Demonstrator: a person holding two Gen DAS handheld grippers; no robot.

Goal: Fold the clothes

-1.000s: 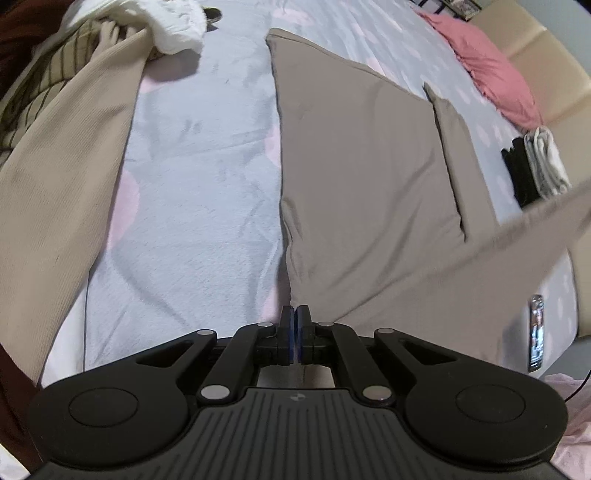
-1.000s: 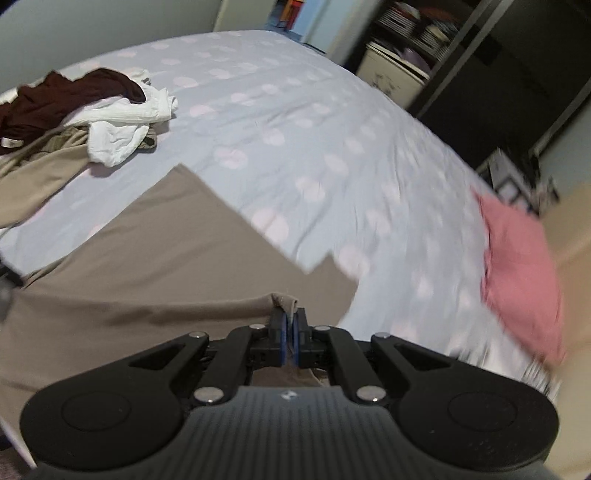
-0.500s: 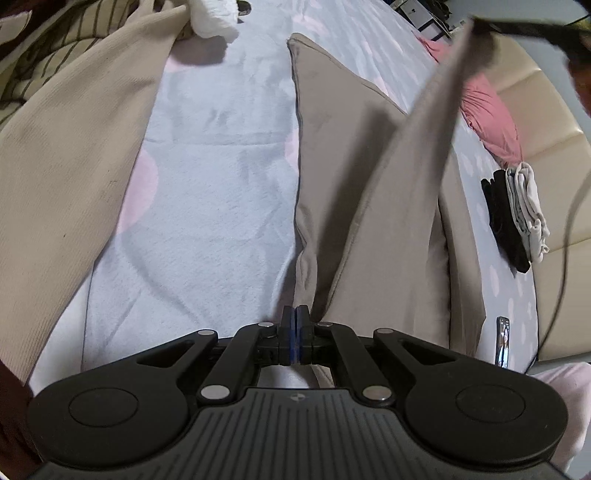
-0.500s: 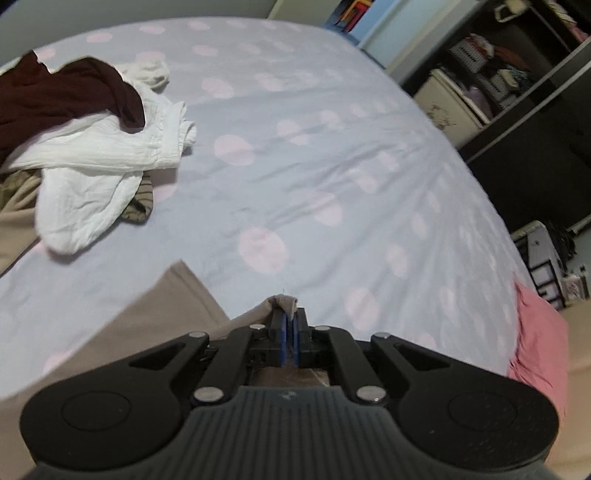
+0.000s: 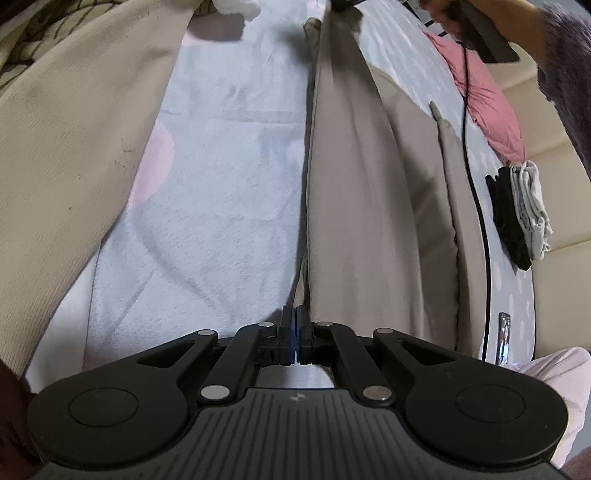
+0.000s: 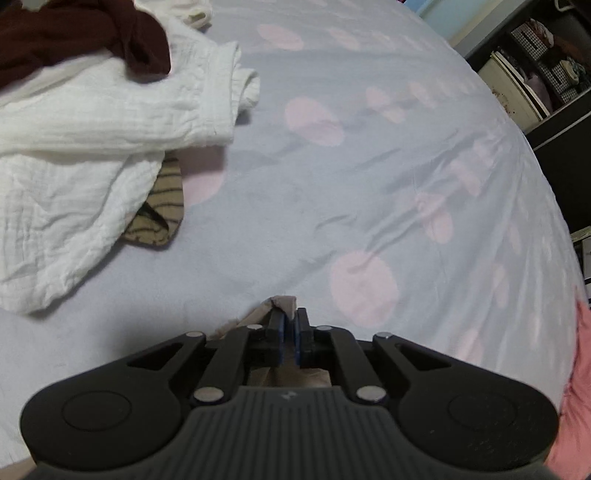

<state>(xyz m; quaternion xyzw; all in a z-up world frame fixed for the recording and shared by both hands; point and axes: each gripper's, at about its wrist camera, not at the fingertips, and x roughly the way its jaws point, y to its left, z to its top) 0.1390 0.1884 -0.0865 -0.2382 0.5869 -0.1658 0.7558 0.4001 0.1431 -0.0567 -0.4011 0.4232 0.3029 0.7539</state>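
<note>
A taupe garment [image 5: 369,192] lies on the bed, one layer folded over along its left edge. My left gripper [image 5: 294,317] is shut on its near corner, low over the sheet. My right gripper [image 6: 290,321] is shut on another taupe corner [image 6: 284,303] and holds it just above the sheet at the garment's far end. The right gripper and the hand holding it show at the top of the left wrist view [image 5: 472,26].
A pile of unfolded clothes lies to the left: cream [image 5: 66,122], white [image 6: 92,129], maroon [image 6: 74,44] and striped [image 6: 159,210]. A pink pillow [image 5: 487,99], a folded stack [image 5: 521,210] and a phone [image 5: 503,338] lie on the right. Shelving [image 6: 535,62] stands beyond the bed.
My right gripper carried its corner up and over to the garment's far end, laying a layer along the left edge. My left gripper held its corner in place.
</note>
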